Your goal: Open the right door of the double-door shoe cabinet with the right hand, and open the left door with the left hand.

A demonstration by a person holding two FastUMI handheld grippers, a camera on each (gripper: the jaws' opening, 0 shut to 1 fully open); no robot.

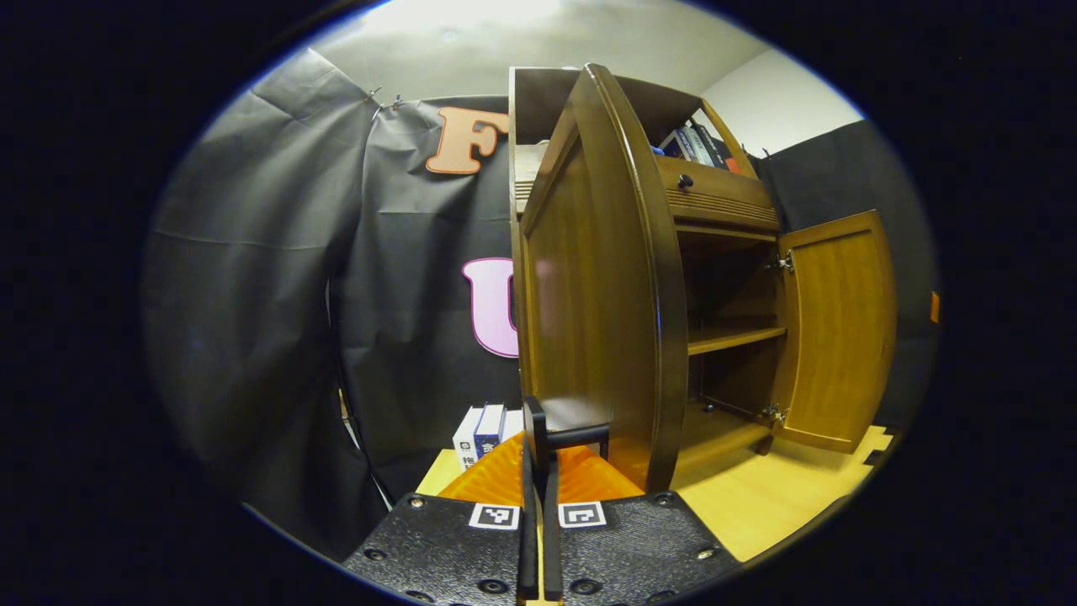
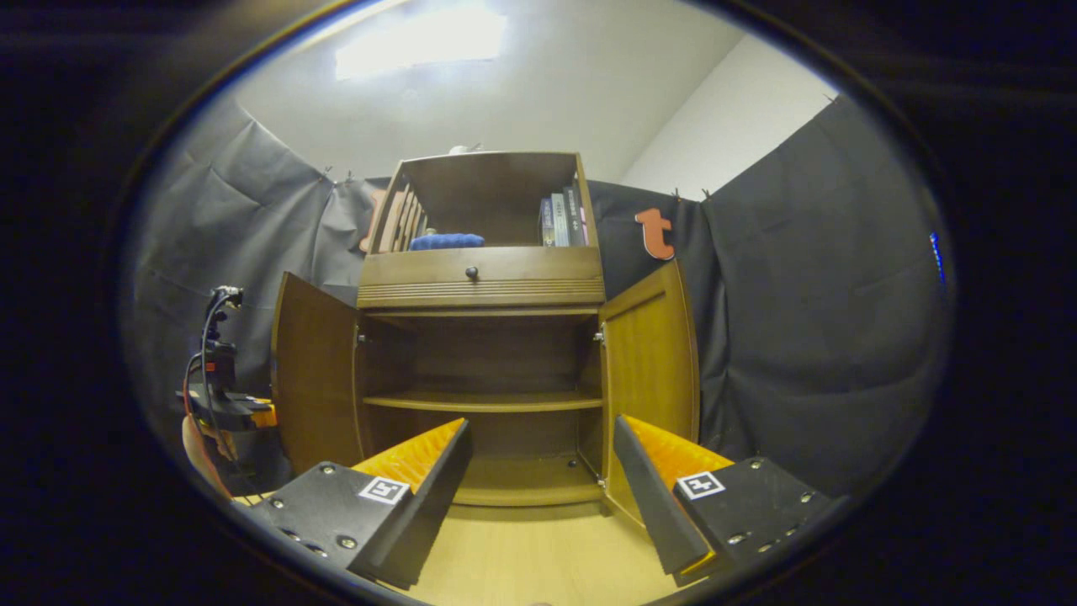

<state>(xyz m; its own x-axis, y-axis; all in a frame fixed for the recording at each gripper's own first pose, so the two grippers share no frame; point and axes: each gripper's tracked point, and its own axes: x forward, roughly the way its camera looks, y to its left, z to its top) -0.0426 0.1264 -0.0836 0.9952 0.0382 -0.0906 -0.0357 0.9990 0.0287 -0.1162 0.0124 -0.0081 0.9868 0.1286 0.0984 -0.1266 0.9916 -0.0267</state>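
Your left gripper (image 1: 538, 505) is clamped on the left door (image 1: 589, 286) handle (image 1: 576, 436); right gripper (image 2: 538, 480) wide, empty; yank further and the hinges strain

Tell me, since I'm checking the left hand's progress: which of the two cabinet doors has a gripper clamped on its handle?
The left door. The left gripper is shut on its black handle, while the right door hangs open untouched, the right gripper open and apart.
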